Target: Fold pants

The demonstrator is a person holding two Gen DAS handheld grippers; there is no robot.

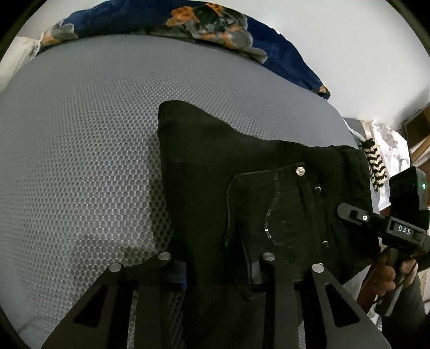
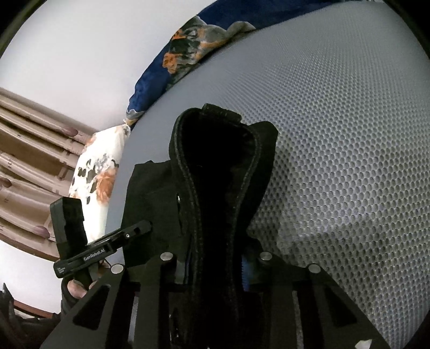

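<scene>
Black pants [image 1: 242,166] lie on a grey mesh mattress [image 1: 94,147], with the pocket and its rivets showing near my left gripper [image 1: 217,273]. That gripper is shut on a thick fold of the black fabric at the near edge. In the right wrist view the pants' waistband [image 2: 215,166] rises in a loop off the mattress [image 2: 336,134], and my right gripper [image 2: 215,268] is shut on it. The right gripper [image 1: 349,212] also shows at the pants' right edge with a hand on its handle. The left gripper [image 2: 139,228] shows at the pants' left side.
A dark blue floral blanket [image 1: 215,24] is bunched along the mattress's far edge. A white floral pillow [image 2: 96,174] lies off one side, by brown wooden furniture [image 2: 27,161]. A black-and-white striped cloth [image 1: 375,166] sits beyond the pants. Open mattress spreads to the left.
</scene>
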